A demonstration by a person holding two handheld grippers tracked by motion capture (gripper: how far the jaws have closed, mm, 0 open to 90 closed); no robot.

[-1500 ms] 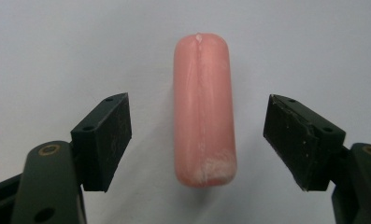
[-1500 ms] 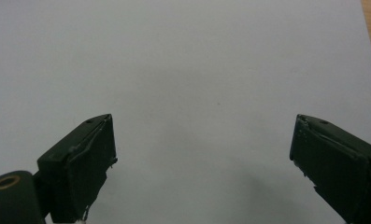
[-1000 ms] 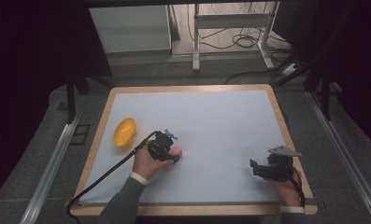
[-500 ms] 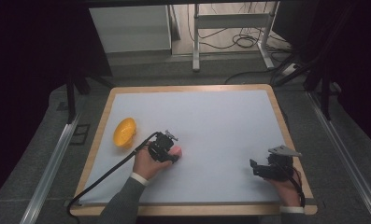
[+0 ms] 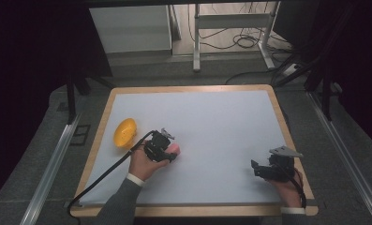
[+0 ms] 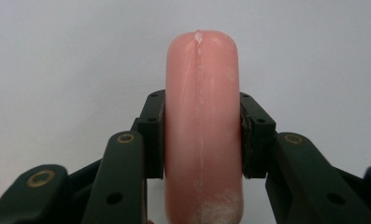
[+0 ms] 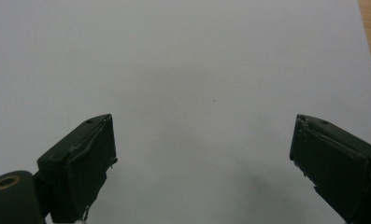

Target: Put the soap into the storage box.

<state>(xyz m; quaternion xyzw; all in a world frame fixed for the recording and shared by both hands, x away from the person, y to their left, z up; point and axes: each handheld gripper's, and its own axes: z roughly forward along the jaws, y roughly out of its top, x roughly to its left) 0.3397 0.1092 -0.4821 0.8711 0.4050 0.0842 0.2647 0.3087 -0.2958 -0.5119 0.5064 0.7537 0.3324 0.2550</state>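
While the pink sausage is clamped, the scene is recorded as follows.

Left gripper (image 5: 170,153): seen at the near-left part of the table in the high view, carried in the left hand (image 5: 144,164); its jaws have just been closing and are now pressed against both sides of the sausage.
Pink sausage (image 6: 203,126): held lengthwise between the black pads (image 6: 153,135) in the left gripper view, its rounded end sticking out beyond them over the white surface.
Right gripper (image 5: 257,168): held low at the near-right corner; in the right gripper view its jaws are spread wide apart with nothing between them.
Orange bowl (image 5: 125,132): lying tilted near the left edge, just beside the left gripper, not touched.
Table (image 5: 221,117): white top framed by a wooden rim.
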